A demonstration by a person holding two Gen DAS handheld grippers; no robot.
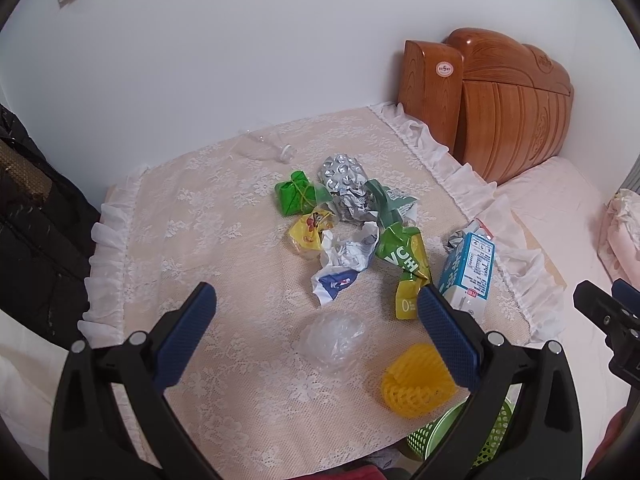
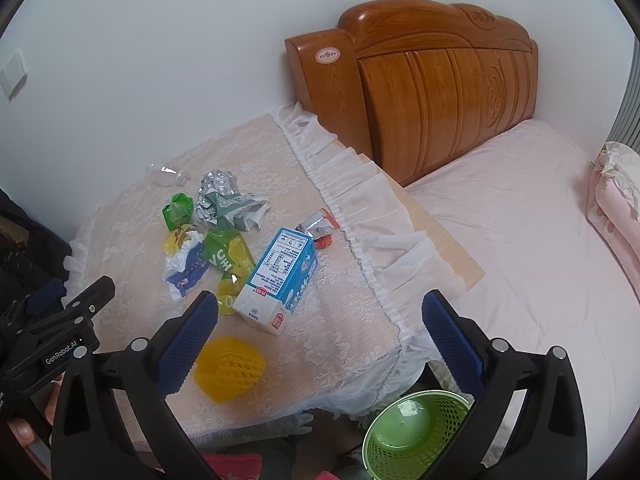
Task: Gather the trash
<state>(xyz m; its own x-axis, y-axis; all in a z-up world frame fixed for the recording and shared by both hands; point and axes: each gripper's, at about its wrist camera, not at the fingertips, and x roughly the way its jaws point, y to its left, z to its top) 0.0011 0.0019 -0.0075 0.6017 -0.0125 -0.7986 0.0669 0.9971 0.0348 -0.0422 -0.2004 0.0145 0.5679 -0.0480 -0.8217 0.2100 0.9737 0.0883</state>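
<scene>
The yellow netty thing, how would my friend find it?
Start at the lace-covered table beside the wooden headboard. Go to its near edge, above the green basket. The yellow foam net sits there alone: round, holey, not crumpled wrapper.

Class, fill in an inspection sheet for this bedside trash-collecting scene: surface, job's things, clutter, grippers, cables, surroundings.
Surface: lace cloth with ruffled edge covering the table.
Job's things: blue milk carton lying on its side; yellow foam net; clear plastic wad; crumpled foil; green and yellow wrappers; empty green basket below the table edge.
Clutter: clear bottle near the wall.
Grippers: left gripper and right gripper both open, holding nothing.
Cables: nothing seen.
Surroundings: wooden headboard, pink bed, white wall.
</scene>
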